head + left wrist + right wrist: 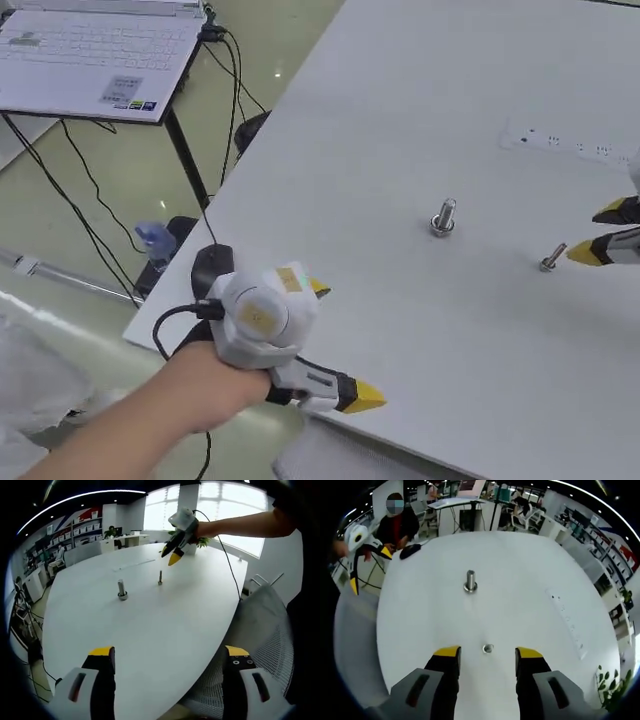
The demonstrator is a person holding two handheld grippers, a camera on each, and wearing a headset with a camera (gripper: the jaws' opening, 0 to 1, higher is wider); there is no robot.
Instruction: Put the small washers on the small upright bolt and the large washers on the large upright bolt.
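The large upright bolt (pixel 443 217) (pixel 120 590) (pixel 470 581) stands mid-table with a metal ring at its base. The small upright bolt (pixel 552 258) (pixel 160 577) (pixel 488 648) stands to its right. My right gripper (pixel 598 231) (pixel 172 554) (pixel 488 652) hovers open just above the small bolt, which shows from above between the jaws, with nothing held. My left gripper (pixel 342 343) (pixel 169 655) (pixel 354 560) is open and empty over the table's near edge, well short of both bolts. No loose washers are visible.
A white power strip (pixel 570 147) (pixel 567 625) lies at the back of the white table (pixel 400 120). A black mouse (pixel 210 268) sits at the near left corner. A laptop (pixel 95 55) stands on a side stand, with cables below. A mesh chair (pixel 260 620) is beside the table.
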